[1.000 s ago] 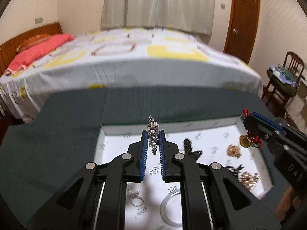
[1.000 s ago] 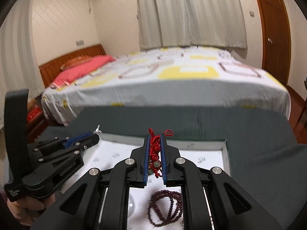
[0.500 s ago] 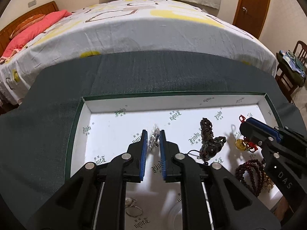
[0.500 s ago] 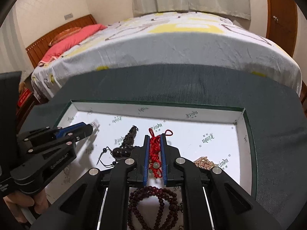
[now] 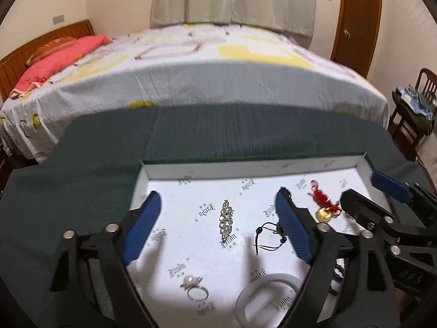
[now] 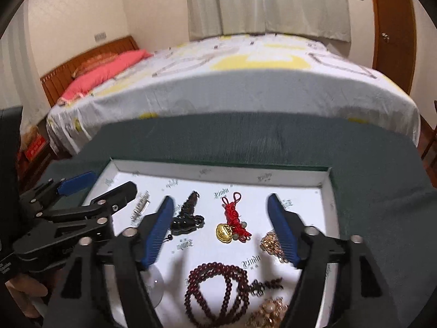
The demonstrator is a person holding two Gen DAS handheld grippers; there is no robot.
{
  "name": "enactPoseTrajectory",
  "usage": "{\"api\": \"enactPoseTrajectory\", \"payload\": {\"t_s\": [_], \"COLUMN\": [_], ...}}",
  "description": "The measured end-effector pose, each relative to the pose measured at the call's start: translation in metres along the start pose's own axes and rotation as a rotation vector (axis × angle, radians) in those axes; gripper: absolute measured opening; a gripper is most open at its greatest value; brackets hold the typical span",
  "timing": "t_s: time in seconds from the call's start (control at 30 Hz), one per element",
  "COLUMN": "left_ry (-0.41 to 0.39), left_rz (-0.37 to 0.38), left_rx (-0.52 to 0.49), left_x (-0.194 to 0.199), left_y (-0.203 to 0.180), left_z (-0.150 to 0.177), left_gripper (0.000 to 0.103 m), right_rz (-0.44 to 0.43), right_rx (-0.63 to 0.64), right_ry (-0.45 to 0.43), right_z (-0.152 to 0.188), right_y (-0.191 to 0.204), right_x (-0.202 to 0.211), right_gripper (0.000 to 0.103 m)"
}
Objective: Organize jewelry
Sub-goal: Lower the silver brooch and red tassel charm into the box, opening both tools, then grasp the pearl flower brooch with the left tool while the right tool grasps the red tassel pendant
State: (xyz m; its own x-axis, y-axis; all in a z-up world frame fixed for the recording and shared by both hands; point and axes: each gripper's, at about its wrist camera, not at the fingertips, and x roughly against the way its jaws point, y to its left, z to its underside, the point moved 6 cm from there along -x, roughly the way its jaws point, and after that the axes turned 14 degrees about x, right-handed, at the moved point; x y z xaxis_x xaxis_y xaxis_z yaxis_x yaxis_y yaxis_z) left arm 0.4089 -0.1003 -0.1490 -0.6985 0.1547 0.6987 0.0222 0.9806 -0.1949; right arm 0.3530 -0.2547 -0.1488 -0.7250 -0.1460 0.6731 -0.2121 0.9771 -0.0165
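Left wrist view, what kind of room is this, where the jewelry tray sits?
Most likely a home bedroom. A made bed with a patterned sheet and a pink pillow fills the background, with a curtained window and a wooden door behind. The tray rests on a dark green cloth at the bed's foot.

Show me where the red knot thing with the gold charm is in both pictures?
Left wrist view: the red knotted charm lies at the right of the white tray, beyond the left hand-held gripper's right finger, near the right hand-held gripper.
Right wrist view: it lies mid-picture, between the right hand-held gripper's opening jaws, untouched.
Shared landmark: the silver chain, seen at the left here.
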Motion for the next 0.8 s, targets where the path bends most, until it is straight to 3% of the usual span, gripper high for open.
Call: {"api": "enactPoseTrajectory", "payload": {"t_s": [0.1,0.3,0.63,0.8], "left_ry": [-0.080,-0.143,-0.118,-0.101], "left_rz": [0.024,0.018,0.003,-0.024], "left_rx": [0.000,-0.035,-0.026,-0.013], "left_x": [0.031,0.079,0.118,0.124], "left_y": [0.002,0.006,0.017,0.024], "left_z": [0.000,0.018,0.082,0.111], "left_gripper": [0.093,0.094,0.094,0.094], "right_rz": [0.025,0.073,0.153,0.152], "right_rx": [-0.017,-0.041,-0.042,-0.053], "right_ry": [-0.042,-0.061,-0.037,0.032], "right_z": [0.003,0.030,0.100,0.135], "right_y": [-0.004,-0.008,-0.003,-0.005], "right_x": [0.024,0.063,0.105,0.107], "right_gripper": [0.079,0.080,0.080,0.080]}}
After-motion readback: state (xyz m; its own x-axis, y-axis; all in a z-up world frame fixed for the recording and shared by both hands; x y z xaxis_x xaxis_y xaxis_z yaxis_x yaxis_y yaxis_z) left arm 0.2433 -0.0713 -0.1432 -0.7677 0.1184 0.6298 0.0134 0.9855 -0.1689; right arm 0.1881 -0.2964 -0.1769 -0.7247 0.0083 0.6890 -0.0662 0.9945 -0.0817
